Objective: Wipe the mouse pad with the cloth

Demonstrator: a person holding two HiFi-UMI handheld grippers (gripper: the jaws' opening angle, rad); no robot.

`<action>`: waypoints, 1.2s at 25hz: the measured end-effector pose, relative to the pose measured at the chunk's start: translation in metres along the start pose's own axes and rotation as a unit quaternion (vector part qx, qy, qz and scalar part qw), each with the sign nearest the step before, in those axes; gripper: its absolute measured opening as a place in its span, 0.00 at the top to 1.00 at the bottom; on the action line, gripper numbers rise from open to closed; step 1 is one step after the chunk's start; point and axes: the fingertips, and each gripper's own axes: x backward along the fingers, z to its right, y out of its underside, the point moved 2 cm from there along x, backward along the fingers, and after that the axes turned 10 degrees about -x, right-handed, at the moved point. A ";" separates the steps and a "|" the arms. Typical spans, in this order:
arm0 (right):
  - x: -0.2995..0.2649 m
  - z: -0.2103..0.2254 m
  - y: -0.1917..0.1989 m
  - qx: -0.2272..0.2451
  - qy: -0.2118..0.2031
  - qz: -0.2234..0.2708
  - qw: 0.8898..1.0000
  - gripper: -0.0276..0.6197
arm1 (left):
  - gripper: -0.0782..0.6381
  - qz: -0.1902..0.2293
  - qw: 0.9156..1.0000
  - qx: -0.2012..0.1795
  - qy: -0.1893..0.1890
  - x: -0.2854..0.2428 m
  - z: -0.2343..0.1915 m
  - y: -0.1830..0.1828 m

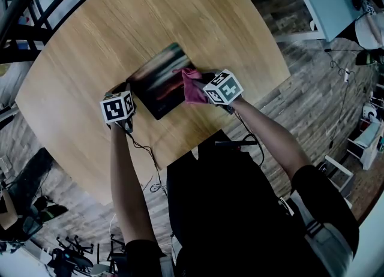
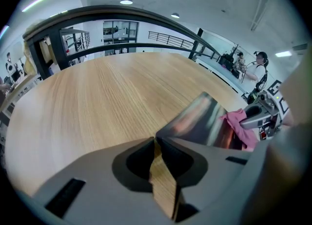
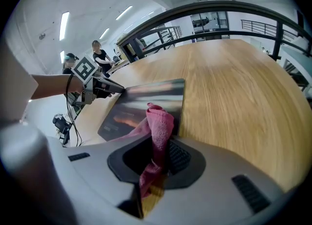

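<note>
A dark mouse pad (image 1: 157, 80) with a reddish print lies in the middle of the round wooden table (image 1: 90, 48). My right gripper (image 1: 207, 89) is shut on a pink cloth (image 1: 192, 85), which rests on the pad's right end. In the right gripper view the cloth (image 3: 159, 121) stands bunched between the jaws over the pad (image 3: 141, 102). My left gripper (image 1: 128, 107) sits at the pad's left corner. Its jaws are closed at the tips, right on that corner (image 2: 157, 138). From there the pad (image 2: 200, 119) runs away to the cloth (image 2: 237, 124) and the right gripper (image 2: 258, 117).
A black cable (image 1: 144, 150) trails from the left gripper over the table's near edge. A black railing (image 2: 146, 14) curves round the far side of the table. People stand in the background (image 3: 100, 53). Wooden floor and cluttered gear lie to the right (image 1: 354, 90).
</note>
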 end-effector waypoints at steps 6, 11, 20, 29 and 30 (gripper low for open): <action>0.007 0.012 0.000 -0.010 0.014 0.003 1.000 0.85 | 0.80 -0.004 1.000 0.003 -0.002 0.001 -0.001 0.000; 0.015 0.023 0.002 -0.016 0.031 0.006 0.999 0.85 | 0.80 -0.001 1.000 0.003 -0.004 0.001 -0.001 0.000; 0.025 0.043 0.005 -0.016 0.077 -0.006 0.997 0.85 | 0.80 0.006 1.000 0.015 -0.014 0.000 -0.002 0.002; 0.046 0.059 -0.004 -0.023 0.112 0.021 0.993 0.85 | 0.80 0.027 0.990 0.137 -0.014 0.001 -0.003 0.007; 0.050 0.058 -0.007 -0.024 0.114 0.029 0.993 0.85 | 0.80 0.027 0.989 0.145 -0.015 0.002 -0.001 0.008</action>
